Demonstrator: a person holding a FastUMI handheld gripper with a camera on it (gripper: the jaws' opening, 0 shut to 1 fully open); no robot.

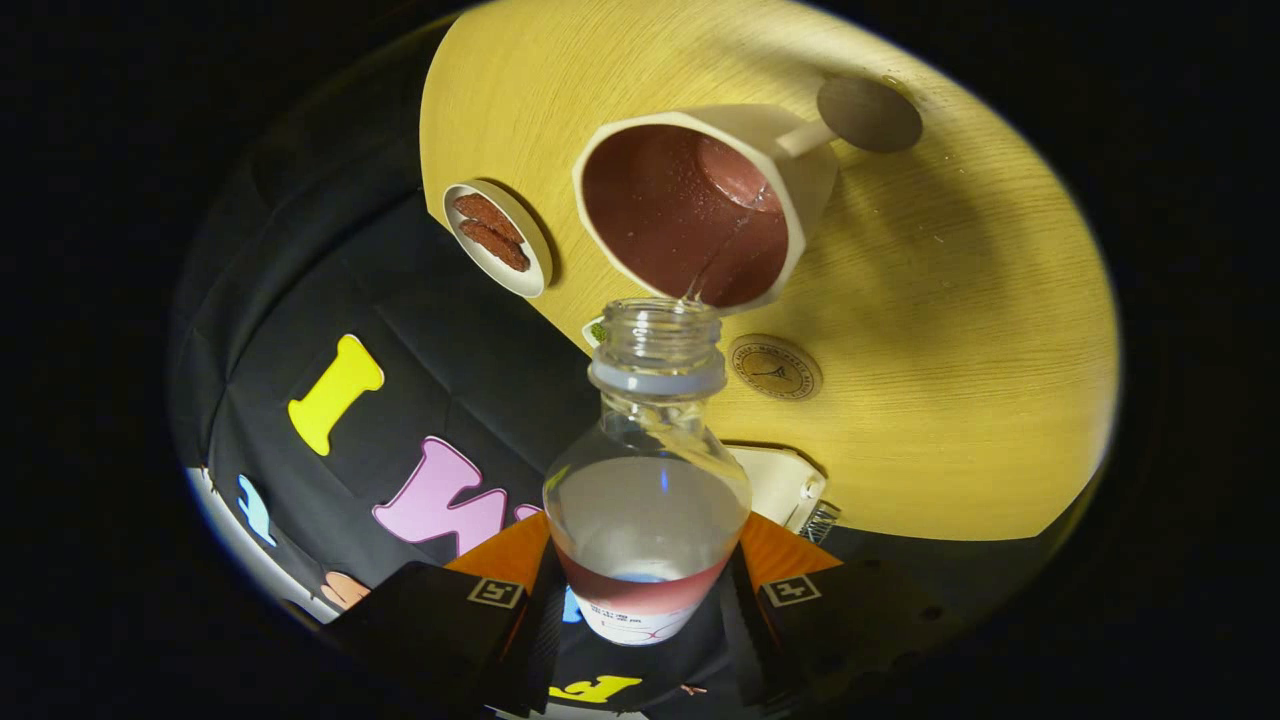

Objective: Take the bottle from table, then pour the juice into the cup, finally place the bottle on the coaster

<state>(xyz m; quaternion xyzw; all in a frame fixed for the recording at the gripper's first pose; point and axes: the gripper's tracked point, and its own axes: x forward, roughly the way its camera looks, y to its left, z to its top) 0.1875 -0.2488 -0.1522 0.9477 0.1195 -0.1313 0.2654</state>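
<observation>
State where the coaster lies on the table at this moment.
In the gripper view, the coaster lies flat on the table, just beyond the bottle mouth and beside the cup, on its near side.

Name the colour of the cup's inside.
Reddish-brown inside the white cup, clearest in the gripper view.

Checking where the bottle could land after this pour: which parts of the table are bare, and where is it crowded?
The hand-held gripper is shut on the bottle, tilted over the cup. Bare wood table spreads beyond the coaster, away from the cup. It is crowded around the bottle mouth: cup, coaster and small dish sit close together.
</observation>
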